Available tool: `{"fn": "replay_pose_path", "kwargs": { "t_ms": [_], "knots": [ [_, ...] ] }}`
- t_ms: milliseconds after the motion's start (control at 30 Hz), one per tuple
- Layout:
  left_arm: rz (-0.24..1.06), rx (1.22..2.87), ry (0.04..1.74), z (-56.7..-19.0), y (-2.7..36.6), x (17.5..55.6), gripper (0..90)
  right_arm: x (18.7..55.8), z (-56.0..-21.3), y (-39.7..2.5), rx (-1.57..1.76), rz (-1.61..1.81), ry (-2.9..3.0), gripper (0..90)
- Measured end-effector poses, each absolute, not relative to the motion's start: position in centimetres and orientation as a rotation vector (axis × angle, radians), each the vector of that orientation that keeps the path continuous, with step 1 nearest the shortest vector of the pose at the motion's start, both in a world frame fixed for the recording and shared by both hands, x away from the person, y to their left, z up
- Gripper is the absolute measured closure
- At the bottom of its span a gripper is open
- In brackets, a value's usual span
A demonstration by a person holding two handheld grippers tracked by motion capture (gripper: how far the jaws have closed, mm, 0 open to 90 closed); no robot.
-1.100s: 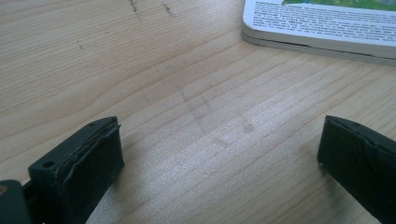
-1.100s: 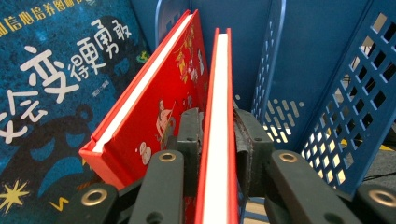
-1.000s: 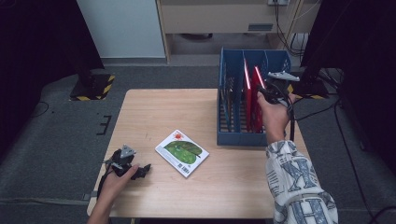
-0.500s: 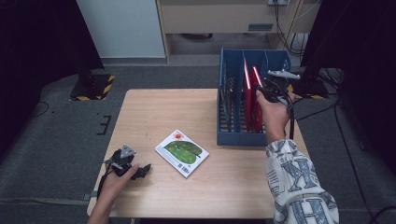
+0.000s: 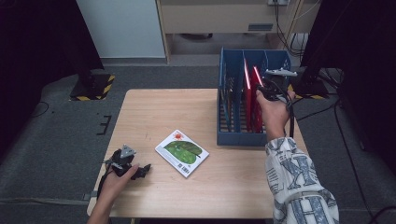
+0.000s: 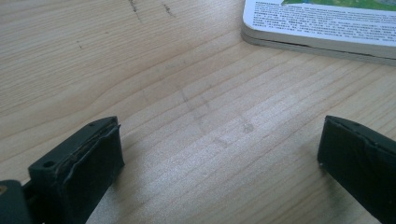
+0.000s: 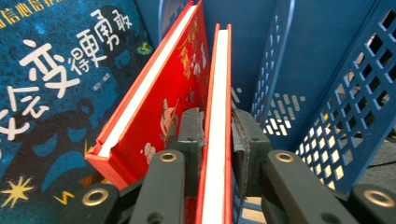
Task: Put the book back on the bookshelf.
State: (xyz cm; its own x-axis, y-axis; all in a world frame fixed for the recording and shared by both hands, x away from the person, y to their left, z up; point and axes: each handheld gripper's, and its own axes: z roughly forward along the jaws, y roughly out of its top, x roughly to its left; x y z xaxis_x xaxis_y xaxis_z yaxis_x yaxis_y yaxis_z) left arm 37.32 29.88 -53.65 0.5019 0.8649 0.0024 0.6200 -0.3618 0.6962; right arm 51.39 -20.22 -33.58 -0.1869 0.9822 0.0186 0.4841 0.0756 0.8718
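High view vs. a second ago: almost no change. Right gripper [image 5: 267,88] stays at the blue rack [image 5: 233,135], left gripper [image 5: 140,169] stays parked on the table [image 5: 154,107] near its front-left corner. Reads as a pause mid-grip, so I can't tell whether that book is going in or coming out.

Right gripper view: jaws clamped on the thin red book [image 7: 215,116] standing upright in the rack. Left gripper view: jaws spread wide, nothing between them, just bare wood.

Count:
- grippers: 2
- racks: 1
- red books in rack: 2, second red book [image 7: 154,93] leaning alongside
- dark blue book [image 7: 51,88] in rack: 1
- green-cover book [image 5: 182,152] flat on table: 1
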Motion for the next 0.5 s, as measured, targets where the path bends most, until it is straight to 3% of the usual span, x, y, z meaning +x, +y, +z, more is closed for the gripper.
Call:
{"fn": "replay_pose_path", "kwargs": {
  "t_ms": [500],
  "knots": [
    [0.494,2.107,1.211,-53.64,29.88,37.32,0.0,51.45,-33.54,-20.99,1.49,1.034,1.667,79.2]
  ]
}}
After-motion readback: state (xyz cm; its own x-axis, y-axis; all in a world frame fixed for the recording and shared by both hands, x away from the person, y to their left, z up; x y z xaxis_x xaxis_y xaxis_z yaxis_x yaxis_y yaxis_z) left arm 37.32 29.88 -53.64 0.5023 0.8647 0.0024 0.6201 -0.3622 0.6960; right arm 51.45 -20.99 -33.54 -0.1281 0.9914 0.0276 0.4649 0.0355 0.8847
